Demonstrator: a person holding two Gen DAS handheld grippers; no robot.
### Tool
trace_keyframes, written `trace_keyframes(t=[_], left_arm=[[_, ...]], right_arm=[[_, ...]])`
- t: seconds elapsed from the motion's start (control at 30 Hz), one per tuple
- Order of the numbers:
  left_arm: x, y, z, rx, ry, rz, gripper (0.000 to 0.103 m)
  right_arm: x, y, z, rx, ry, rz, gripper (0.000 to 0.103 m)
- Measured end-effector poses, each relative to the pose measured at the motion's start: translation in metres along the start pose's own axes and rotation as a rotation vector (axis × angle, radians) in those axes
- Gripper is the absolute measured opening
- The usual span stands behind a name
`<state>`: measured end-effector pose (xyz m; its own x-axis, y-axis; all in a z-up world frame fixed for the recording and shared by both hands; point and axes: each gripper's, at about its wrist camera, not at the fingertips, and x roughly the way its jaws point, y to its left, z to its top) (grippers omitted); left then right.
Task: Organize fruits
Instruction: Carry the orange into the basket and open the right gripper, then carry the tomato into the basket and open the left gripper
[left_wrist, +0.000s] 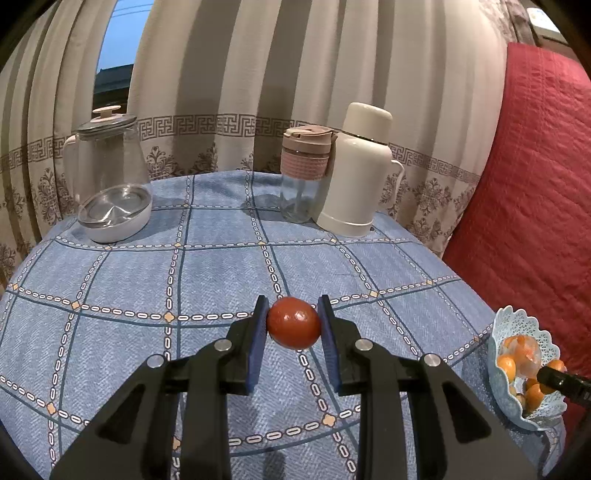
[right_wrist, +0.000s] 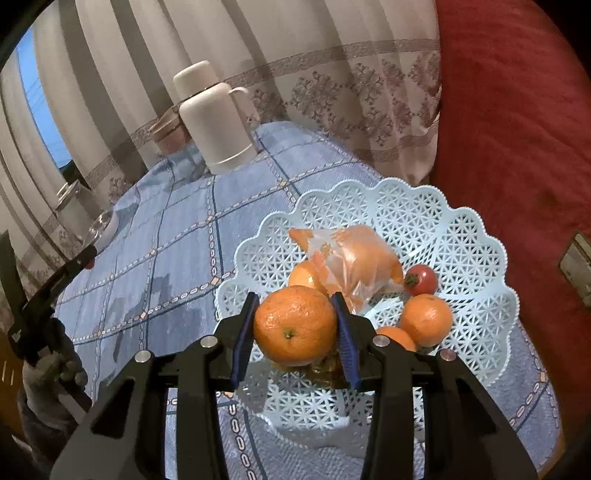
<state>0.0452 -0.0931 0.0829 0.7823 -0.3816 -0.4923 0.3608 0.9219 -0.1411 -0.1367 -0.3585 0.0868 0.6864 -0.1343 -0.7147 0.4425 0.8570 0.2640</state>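
The left gripper (left_wrist: 293, 323) jaws clamp a glossy red tomato (left_wrist: 293, 324) above mid-surface. Only the right view shows the right gripper (right_wrist: 295, 325) jaws holding a dimpled orange mandarin (right_wrist: 294, 325) over the pale-blue lattice plastic basket (right_wrist: 461, 236) at the surface's right edge.

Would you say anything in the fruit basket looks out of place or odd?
Yes: a crumpled clear plastic bag with an orange-coloured fruit inside lies in the pale blue lattice basket among loose oranges and a small tomato. Nothing looks spilled or damaged.
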Motion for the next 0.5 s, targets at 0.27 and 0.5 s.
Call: trace_keyframes(t=[0.27,0.5], left_arm=[[0.002,0.000,-0.001,0.005,0.006,0.001,0.028],[0.002,-0.002,-0.002,0.014,0.006,-0.007,0.028]], right_arm=[[0.003,-0.003,0.000,0.014,0.006,-0.017,0.041],[-0.004,-0.013,0.002,0.045,-0.015,-0.028,0.049]])
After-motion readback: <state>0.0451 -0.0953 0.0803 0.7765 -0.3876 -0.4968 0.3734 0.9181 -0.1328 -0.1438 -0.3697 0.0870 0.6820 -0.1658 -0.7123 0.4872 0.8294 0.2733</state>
